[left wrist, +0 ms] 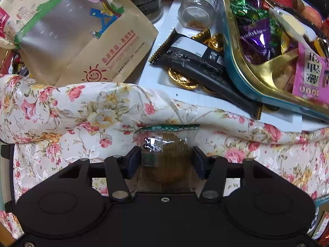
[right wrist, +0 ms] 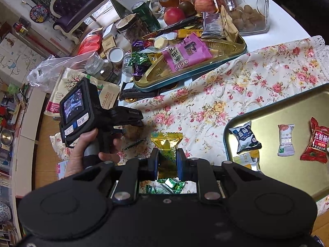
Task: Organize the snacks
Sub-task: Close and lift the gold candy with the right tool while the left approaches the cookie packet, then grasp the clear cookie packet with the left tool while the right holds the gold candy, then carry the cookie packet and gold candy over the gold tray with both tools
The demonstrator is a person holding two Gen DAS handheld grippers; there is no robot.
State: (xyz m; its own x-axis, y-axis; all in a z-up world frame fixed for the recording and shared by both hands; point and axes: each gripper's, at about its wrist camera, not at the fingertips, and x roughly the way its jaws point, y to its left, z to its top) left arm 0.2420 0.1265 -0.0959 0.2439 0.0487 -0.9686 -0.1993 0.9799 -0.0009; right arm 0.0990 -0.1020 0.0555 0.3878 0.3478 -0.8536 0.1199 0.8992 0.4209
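While the right hand-held gripper (right wrist: 167, 160) is clamped on a gold-and-green candy (right wrist: 167, 144), whose long axis runs forward along the fingers, the left hand-held gripper (left wrist: 165, 160) brackets a clear-wrapped round cookie (left wrist: 167, 158) on the floral cloth (left wrist: 61, 111), though firm contact cannot be confirmed. The flat metal tray (right wrist: 273, 111) lies just forward-right of the right hand-held gripper, making it the nearer one; the divided snack tin (right wrist: 205, 70) sits farther back on the worktop (right wrist: 287, 20).

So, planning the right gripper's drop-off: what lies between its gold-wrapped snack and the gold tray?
Right wrist view: only floral tablecloth between the gold-wrapped snack and gold tray.
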